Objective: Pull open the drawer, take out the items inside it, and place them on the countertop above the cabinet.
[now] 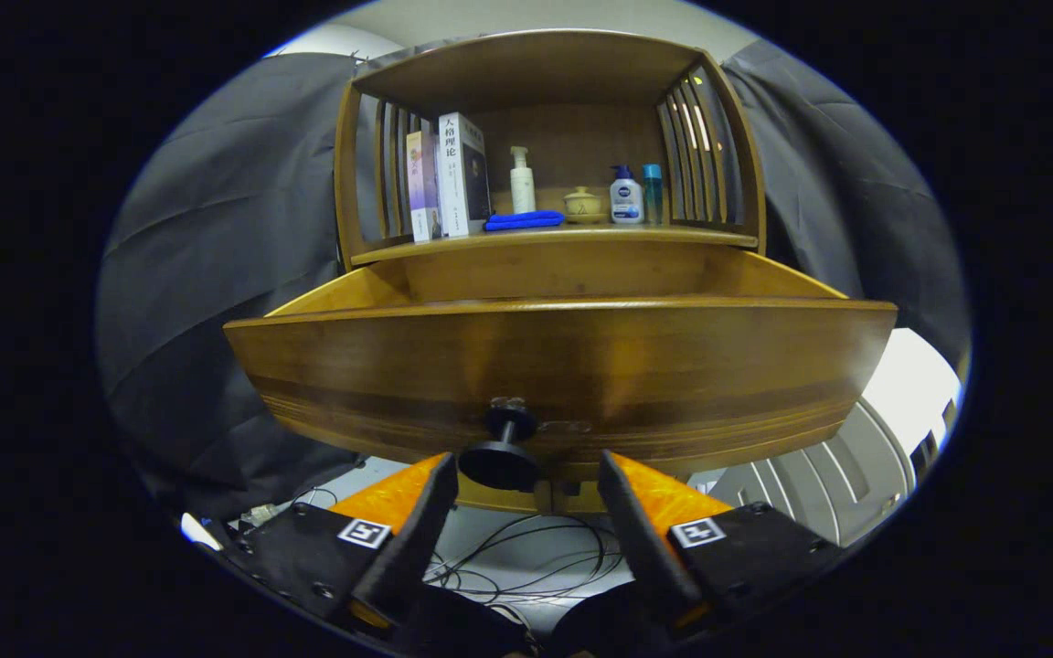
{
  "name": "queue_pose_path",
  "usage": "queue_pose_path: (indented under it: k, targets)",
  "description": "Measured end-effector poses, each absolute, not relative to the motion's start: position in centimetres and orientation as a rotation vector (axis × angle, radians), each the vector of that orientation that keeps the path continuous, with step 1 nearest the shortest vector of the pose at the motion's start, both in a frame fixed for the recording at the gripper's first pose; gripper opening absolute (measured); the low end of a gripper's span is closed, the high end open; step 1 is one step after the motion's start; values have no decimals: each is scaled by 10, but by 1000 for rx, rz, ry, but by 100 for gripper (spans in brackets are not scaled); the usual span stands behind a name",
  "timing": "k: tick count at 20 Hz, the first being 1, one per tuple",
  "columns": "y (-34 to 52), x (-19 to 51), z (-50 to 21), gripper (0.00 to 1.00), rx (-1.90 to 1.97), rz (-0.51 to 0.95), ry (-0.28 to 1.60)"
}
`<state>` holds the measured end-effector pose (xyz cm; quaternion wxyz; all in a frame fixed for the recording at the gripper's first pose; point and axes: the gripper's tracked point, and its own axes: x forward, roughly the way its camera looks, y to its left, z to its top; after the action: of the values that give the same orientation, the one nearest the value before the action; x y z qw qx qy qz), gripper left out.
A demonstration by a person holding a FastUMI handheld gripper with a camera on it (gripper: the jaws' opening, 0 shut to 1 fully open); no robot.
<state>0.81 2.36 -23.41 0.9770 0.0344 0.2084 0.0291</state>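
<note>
Drawer (pixel 563 366) standing pulled out, claw (pixel 526 498) hanging wide open just beneath its knob (pixel 501 457).

The claw's two fingers are spreading well apart, gripping nothing; the black knob is sitting between their tips, nearer the left finger (pixel 417 521), and whether it is touching that finger I cannot tell. The drawer is jutting far out from the cabinet, under the worktop (pixel 554 235) carrying books (pixel 449 178), bottles and a blue cloth (pixel 524 220). Its high front is hiding the inside, so the items are not visible from here. To my eye the pull is done; next the claw is needing to rise clear of the knob, go over the front edge, and dip in squarely, keeping open until something sits between both fingers.
</note>
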Motion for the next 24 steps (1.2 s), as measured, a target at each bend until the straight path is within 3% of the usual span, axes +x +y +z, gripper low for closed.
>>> queue_pose_path:
  k: [2, 15, 24]
  targets:
    - [24, 3, -222, 100, 86, 72, 414]
    - [11, 18, -98, 100, 19, 143, 286]
    - [-15, 63, -40, 100, -69, 109, 250]
